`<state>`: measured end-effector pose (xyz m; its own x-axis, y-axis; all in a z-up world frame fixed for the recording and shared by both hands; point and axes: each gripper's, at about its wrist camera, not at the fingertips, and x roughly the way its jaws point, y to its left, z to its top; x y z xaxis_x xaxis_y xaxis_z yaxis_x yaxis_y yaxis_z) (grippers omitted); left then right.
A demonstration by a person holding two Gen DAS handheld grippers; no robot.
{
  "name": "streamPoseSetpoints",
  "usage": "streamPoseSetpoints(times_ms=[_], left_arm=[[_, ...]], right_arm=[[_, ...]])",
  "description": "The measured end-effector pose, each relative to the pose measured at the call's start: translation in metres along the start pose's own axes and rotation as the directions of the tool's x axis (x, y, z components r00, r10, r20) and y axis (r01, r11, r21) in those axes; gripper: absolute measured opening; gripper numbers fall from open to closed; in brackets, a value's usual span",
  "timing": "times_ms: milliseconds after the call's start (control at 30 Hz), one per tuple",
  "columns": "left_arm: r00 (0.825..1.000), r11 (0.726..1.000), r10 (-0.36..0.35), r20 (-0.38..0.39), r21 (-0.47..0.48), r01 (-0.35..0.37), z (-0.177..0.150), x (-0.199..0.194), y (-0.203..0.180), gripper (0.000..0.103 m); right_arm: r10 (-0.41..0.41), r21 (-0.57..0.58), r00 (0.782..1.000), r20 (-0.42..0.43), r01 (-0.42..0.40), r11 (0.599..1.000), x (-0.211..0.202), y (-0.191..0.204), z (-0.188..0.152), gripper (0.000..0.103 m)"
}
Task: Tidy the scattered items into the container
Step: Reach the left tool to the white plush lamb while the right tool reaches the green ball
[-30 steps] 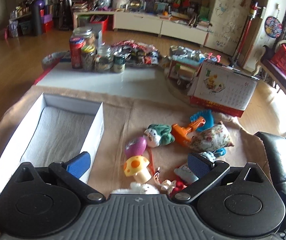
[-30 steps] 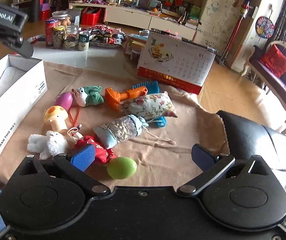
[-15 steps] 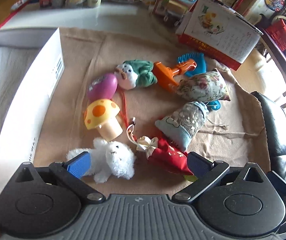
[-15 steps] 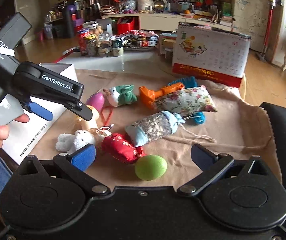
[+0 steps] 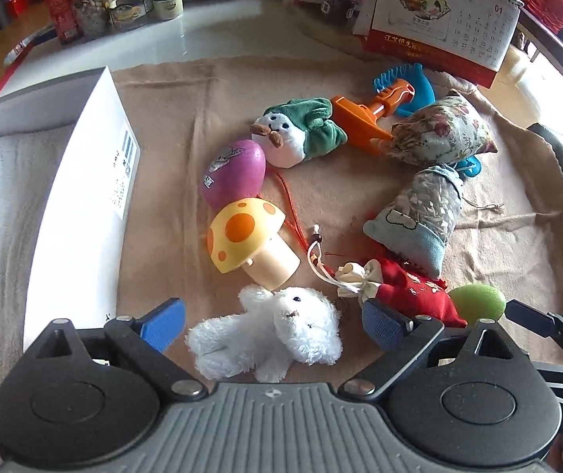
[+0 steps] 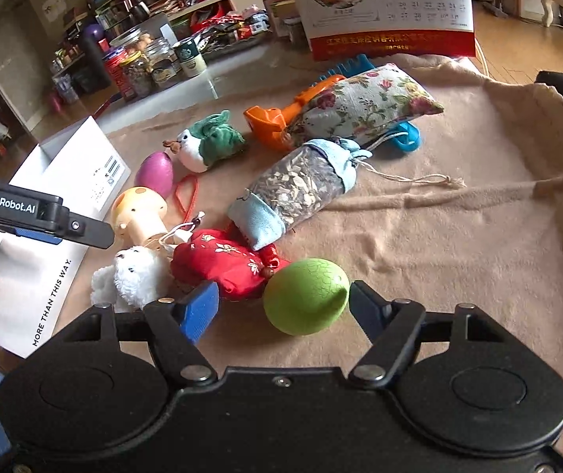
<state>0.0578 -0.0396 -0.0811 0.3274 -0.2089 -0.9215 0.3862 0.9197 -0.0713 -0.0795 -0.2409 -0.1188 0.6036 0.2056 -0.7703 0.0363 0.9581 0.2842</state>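
White box (image 5: pixel 84 181), left on table: no toys inside. Left gripper (image 5: pixel 269 323): wide, just closing, straddled white plush (image 5: pixel 269 339) beside box; fur might slip. Right gripper (image 6: pixel 281 307): just narrowing round green egg (image 6: pixel 305 295), untouched left; egg could squirt away.

toys (image 5: pixel 265 232) crowded, cloth (image 6: pixel 459 244) right bare
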Motion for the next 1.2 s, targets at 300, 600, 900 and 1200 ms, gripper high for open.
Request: streamPoseSetpoints(times_ms=[300, 600, 900, 1200], left_arm=[[0.998, 0.999, -0.040, -0.043, -0.004, 0.040, -0.012, 0.021, -0.006, 0.100], [0.999, 0.977, 0.033, -0.018, 0.209, -0.028, -0.020, 0.035, -0.034, 0.099], [0.996, 0.973, 0.016, -0.091, 0.230, 0.005, -0.023, 0.051, -0.032, 0.077], [0.997, 0.969, 0.031, -0.070, 0.245, -0.012, -0.024, 0.054, -0.028, 0.058]], right_arm=[[-0.024, 0.020, 0.999, -0.020, 0.025, 0.999, 0.010, 0.002, -0.006, 0.068], [-0.036, 0.054, 0.999, -0.023, 0.037, 0.998, 0.013, -0.005, -0.004, 0.061], [-0.065, 0.090, 0.996, -0.057, 0.070, 0.994, 0.026, -0.006, 0.000, 0.061], [-0.069, 0.130, 0.995, -0.073, 0.078, 0.988, 0.031, -0.006, -0.001, 0.056]])
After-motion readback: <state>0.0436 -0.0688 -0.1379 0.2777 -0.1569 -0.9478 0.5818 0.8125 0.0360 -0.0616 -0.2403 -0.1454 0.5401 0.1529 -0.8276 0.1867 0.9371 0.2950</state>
